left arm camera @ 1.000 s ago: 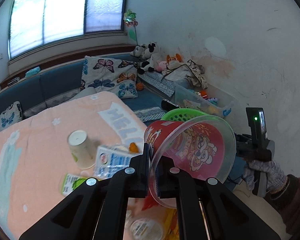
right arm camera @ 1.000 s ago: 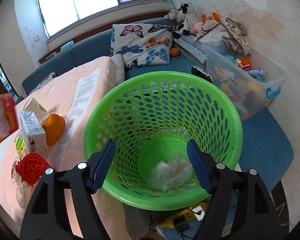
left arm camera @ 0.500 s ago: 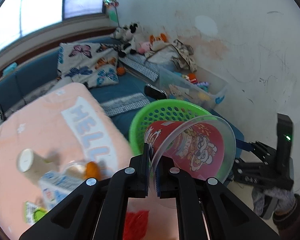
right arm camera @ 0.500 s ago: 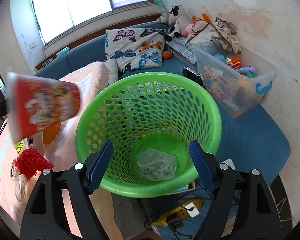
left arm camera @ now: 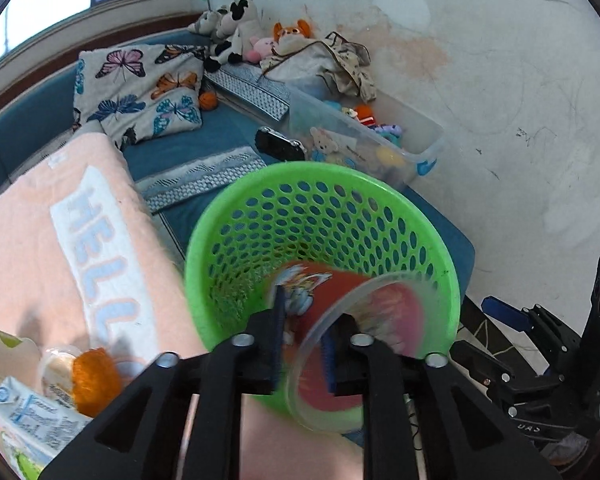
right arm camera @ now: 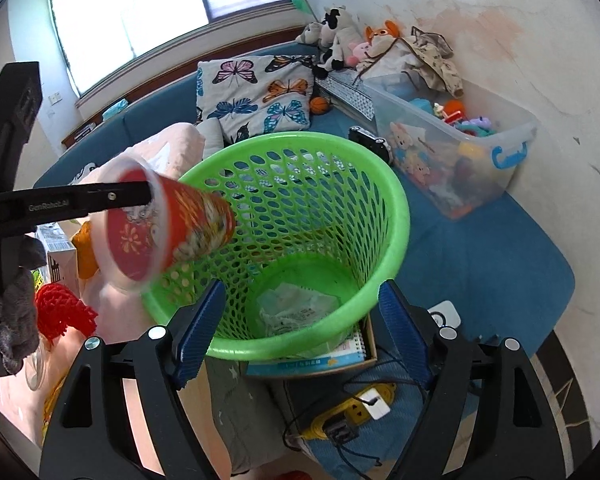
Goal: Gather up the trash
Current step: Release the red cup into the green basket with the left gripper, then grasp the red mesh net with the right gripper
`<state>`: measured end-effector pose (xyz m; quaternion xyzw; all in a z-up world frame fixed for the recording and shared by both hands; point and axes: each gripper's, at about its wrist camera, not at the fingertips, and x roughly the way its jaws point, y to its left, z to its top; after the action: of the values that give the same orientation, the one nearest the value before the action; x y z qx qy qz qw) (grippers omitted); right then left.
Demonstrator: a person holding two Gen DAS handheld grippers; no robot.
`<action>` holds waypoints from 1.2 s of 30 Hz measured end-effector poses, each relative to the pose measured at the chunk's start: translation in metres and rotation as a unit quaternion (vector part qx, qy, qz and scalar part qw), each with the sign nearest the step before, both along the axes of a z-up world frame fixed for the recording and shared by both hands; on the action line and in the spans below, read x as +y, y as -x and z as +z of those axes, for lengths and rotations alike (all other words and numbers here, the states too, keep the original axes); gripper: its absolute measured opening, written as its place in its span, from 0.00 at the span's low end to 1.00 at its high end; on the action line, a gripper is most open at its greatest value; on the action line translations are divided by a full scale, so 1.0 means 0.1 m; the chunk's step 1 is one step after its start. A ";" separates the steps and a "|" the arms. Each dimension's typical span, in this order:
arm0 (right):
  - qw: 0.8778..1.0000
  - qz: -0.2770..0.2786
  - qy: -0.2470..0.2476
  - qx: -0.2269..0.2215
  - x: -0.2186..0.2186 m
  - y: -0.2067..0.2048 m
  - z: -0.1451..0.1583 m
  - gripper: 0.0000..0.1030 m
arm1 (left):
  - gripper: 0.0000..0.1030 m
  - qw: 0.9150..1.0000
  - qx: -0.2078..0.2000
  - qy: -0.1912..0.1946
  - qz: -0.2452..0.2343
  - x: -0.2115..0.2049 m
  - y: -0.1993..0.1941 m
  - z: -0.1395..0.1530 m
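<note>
A green mesh basket [left arm camera: 412, 216] [right arm camera: 396, 216] stands beside the peach-covered table. A red printed cup with a clear rim [left arm camera: 340, 320] [right arm camera: 168, 228] hangs tilted over the basket's near rim. My left gripper [left arm camera: 302, 344] has its jaws spread, one pad outside the cup wall and one inside; the cup looks blurred. My right gripper [right arm camera: 300, 328] is open around the basket's near side, not touching it. A crumpled white wrapper [right arm camera: 296, 308] lies in the basket bottom.
On the table lie a milk carton [left arm camera: 32, 416], an orange ball [left arm camera: 94, 376] and a red mesh net [right arm camera: 60, 312]. A clear toy bin [right arm camera: 452, 152] stands right of the basket, a power strip [right arm camera: 352, 412] below it. Blue couch and cushions lie behind.
My left gripper carried the red cup from over the table to above the basket and its jaws have spread apart. The right gripper stayed by the basket.
</note>
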<state>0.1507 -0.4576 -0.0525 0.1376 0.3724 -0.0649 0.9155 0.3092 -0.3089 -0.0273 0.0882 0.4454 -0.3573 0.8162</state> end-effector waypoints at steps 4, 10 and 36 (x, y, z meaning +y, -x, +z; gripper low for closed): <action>1.000 -0.002 -0.004 0.000 0.00 0.05 0.00 0.76 | 0.37 1.000 0.005 0.003 -0.009 -0.05 0.02 -0.02; 1.000 -0.005 -0.008 -0.005 0.04 0.10 0.03 0.76 | 0.46 1.000 -0.007 0.006 -0.009 0.01 0.12 0.07; 0.994 0.097 -0.010 -0.040 1.19 0.44 0.33 0.83 | 0.72 0.985 -0.124 0.060 0.100 1.63 0.99 0.74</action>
<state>0.1072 -0.3389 -0.0198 0.1127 0.3474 0.0332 0.9303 0.2100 -0.1457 0.0467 0.0379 0.3253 -0.2859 0.9006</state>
